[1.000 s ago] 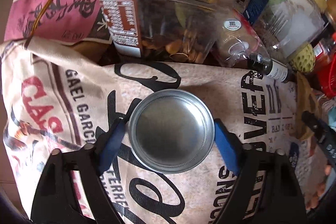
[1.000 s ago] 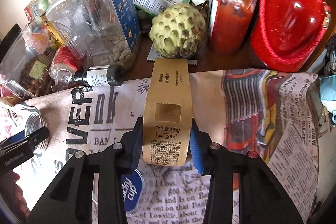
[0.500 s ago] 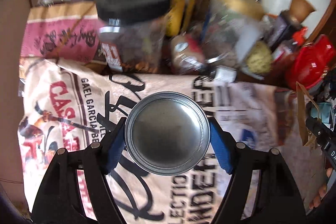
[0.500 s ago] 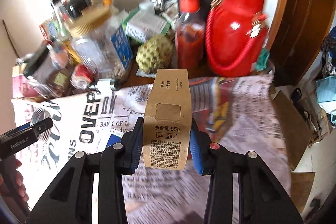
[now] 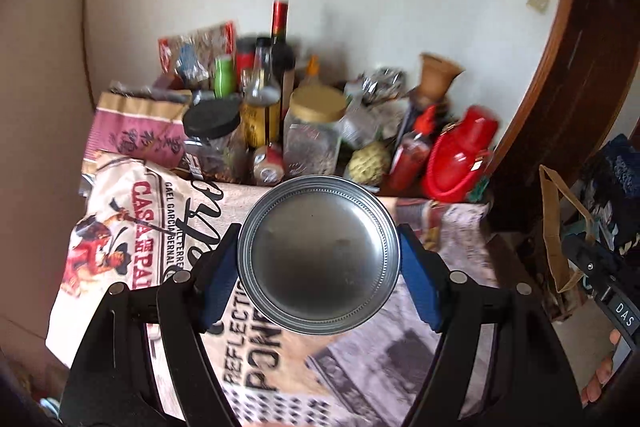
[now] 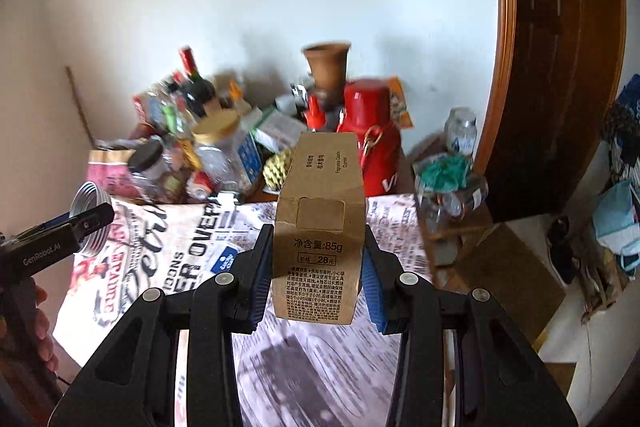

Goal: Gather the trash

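My left gripper (image 5: 318,259) is shut on a silver tin can (image 5: 319,254), whose round bottom faces the camera. It is held high above the newspaper-covered table (image 5: 280,367). The can also shows in the right wrist view (image 6: 90,217) at the far left. My right gripper (image 6: 316,267) is shut on a flat brown paper packet (image 6: 320,239) printed with black text, held upright above the table. A blue-and-white wrapper (image 6: 224,261) lies on the newspaper left of the right gripper.
The back of the table is crowded: a gold-lidded jar (image 5: 316,131), a black-lidded jar (image 5: 212,143), bottles (image 5: 280,67), a custard apple (image 5: 368,163), a red flask (image 5: 460,163). A brown paper bag (image 5: 560,227) stands on the floor to the right, by a dark wooden door frame (image 6: 560,67).
Both grippers have lifted up and pulled back from the table, each keeping its hold. The clutter at the back now looks smaller and farther, and the floor to the right has come into view.
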`<state>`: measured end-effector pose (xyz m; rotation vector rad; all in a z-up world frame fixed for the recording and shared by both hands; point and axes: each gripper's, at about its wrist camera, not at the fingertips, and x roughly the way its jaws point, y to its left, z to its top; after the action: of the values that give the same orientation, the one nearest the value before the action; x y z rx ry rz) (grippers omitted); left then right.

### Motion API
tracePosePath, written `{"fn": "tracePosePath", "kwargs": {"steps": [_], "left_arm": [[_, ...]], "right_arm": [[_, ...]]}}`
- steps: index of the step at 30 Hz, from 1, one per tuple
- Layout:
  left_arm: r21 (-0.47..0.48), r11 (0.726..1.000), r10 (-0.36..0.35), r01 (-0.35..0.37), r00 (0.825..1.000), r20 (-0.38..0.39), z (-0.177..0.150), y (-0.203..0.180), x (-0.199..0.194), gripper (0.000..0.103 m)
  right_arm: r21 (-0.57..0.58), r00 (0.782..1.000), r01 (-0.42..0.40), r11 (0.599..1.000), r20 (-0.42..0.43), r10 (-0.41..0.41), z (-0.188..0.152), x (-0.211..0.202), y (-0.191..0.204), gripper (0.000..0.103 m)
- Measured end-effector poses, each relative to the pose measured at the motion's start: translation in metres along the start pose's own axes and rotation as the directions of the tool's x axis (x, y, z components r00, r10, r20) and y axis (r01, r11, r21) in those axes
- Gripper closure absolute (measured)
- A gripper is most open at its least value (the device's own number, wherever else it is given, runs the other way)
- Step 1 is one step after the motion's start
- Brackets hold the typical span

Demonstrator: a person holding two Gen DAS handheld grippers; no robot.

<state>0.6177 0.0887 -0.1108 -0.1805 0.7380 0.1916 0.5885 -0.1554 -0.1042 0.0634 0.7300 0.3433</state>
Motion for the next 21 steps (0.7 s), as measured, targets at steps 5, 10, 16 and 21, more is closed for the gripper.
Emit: {"fn": "tracePosePath", "kwargs": {"steps": [5,10,16,21], "left_arm": [[-0.025,1.0,-0.012,0.013,0.998,0.066,-0.022,-0.024,-0.058,0.029],[-0.033,0.999,-0.022,0.026,0.995,0.096,-0.038,-0.036,-0.109,0.029],[-0.008,0.999,-0.037,0.039,0.991,0.132,-0.051,-0.039,-0.154,0.029],[0.027,0.996,-0.083,0.079,0.984,0.156,-0.067,-0.03,-0.183,0.029]], "right_arm": [[-0.053,0.998,-0.049,0.997,0.048,0.052,-0.004,-0.047,-0.007,0.066],[-0.11,0.993,-0.075,0.991,0.086,0.085,-0.01,-0.084,0.0,0.066],[-0.122,0.987,-0.104,0.987,0.109,0.117,-0.028,-0.121,0.014,0.066],[-0.117,0.988,-0.086,0.989,0.12,0.1,-0.05,-0.145,0.032,0.066]]}}
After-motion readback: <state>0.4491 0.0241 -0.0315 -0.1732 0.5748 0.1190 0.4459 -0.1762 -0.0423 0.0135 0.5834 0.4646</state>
